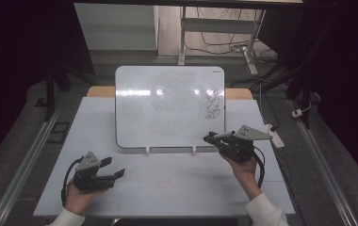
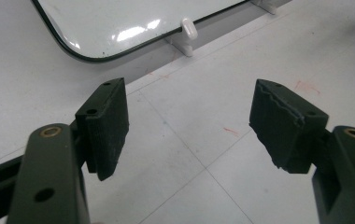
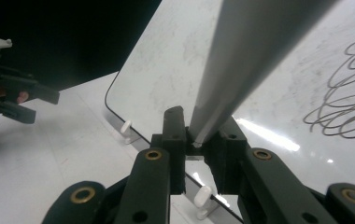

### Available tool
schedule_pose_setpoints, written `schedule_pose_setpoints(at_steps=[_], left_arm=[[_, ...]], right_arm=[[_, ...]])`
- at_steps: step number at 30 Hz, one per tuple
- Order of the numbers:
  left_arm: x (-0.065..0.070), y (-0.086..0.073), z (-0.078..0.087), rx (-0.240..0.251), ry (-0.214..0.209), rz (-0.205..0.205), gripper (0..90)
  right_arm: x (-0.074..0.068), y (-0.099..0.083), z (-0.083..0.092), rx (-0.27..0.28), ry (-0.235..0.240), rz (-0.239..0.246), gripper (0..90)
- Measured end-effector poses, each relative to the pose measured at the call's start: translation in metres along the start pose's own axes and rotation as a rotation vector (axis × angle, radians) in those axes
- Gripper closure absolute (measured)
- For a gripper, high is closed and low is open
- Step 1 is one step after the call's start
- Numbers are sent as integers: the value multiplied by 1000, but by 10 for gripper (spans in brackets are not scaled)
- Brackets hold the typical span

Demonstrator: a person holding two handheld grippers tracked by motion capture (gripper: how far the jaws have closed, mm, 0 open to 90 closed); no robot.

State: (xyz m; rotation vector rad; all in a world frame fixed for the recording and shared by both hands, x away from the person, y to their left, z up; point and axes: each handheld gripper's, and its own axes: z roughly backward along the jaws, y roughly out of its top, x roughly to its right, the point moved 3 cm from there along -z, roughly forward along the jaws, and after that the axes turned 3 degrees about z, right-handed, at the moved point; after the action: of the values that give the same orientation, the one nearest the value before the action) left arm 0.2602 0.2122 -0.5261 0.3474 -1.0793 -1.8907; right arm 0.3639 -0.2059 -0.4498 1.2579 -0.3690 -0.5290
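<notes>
A white board point(image 1: 167, 106) leans upright on two white clips at the middle of the table, with black scribbles point(image 1: 213, 104) near its right edge. My right gripper point(image 1: 209, 138) is at the board's lower right corner, shut on a long grey object point(image 3: 241, 60) that sticks out past the jaws toward the board point(image 3: 175, 56). The scribbles point(image 3: 348, 102) lie just right of that object. My left gripper point(image 1: 113, 167) rests low on the table at the front left, open and with nothing between its pads point(image 2: 105, 126). The board's lower left corner point(image 2: 91, 42) is ahead of it.
The white table top point(image 1: 177, 183) has faint red marks. A white clip point(image 2: 188, 32) holds the board's bottom edge. Behind the table stand a desk frame with cables point(image 1: 224, 42) and a power strip point(image 1: 276, 136) at the right edge. Dark curtains flank both sides.
</notes>
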Motion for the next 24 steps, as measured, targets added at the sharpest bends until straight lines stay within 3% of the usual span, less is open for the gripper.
schedule_pose_setpoints(at_steps=[9,14,19,24], left_arm=[[0,1,-3,-8,-3,-2,294],[-2,-1,-3,-10,-1,3,293],[-5,-2,-4,-13,-3,6,293],[-5,-2,-6,-16,-9,2,293]], right_arm=[[12,11,-2,22,-24,12,775],[32,29,-13,44,-56,7,775],[62,51,-33,40,-120,1,775],[84,65,-47,43,-173,-13,775]])
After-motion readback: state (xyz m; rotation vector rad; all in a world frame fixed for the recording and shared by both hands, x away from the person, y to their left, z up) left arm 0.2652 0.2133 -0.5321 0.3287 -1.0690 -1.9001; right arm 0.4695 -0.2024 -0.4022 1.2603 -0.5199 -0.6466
